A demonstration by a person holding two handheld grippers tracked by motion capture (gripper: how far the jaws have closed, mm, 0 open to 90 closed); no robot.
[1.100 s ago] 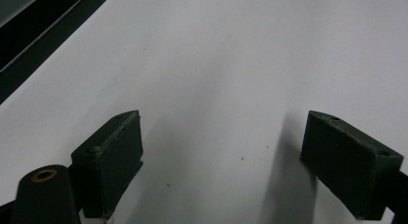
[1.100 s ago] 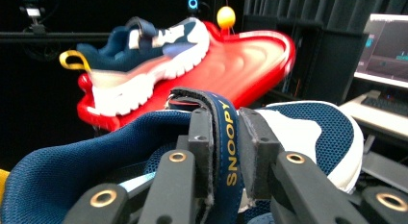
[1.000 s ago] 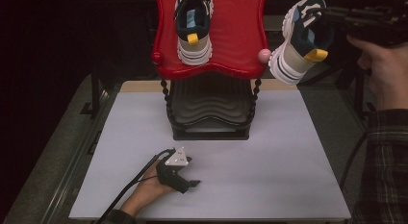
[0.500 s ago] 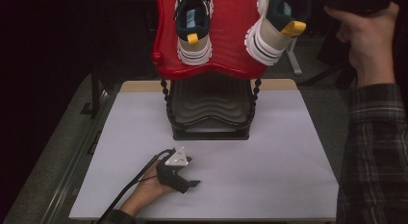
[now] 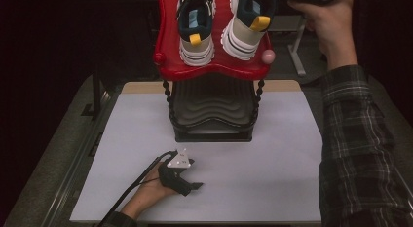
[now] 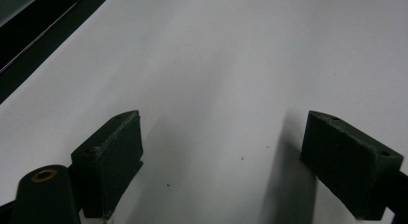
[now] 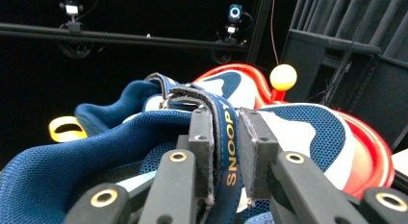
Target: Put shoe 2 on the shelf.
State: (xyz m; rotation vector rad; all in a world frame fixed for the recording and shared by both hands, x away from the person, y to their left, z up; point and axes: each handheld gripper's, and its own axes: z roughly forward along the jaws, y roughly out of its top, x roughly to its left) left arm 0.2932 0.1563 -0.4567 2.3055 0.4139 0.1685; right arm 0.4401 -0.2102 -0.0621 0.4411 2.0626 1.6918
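A red top shelf (image 5: 214,70) of a black shoe rack carries a navy, white and beige sneaker (image 5: 196,27) on its left half. A matching second sneaker (image 5: 247,25) hangs tilted over the right half, heel toward me. I cannot tell whether its sole touches the shelf. My right gripper (image 7: 226,123) is shut on this sneaker's (image 7: 96,152) navy strap (image 7: 230,152), printed SNOOPY, and the hand (image 5: 328,22) holds it at the top right. My left gripper (image 5: 187,180) lies low on the white table (image 5: 272,159), open, with bare tabletop between its jaws (image 6: 226,137).
A lower black ribbed shelf (image 5: 213,107) sits under the red one. A pale pink ball knob (image 5: 268,55) tops the rack's right post, seen also as the knob (image 7: 283,77) beyond the sneaker. The plaid sleeve (image 5: 360,139) runs along the table's right edge.
The right hand has carried the second sneaker leftward from beside the rack to over the red shelf, next to the first. The left gripper has stayed put.
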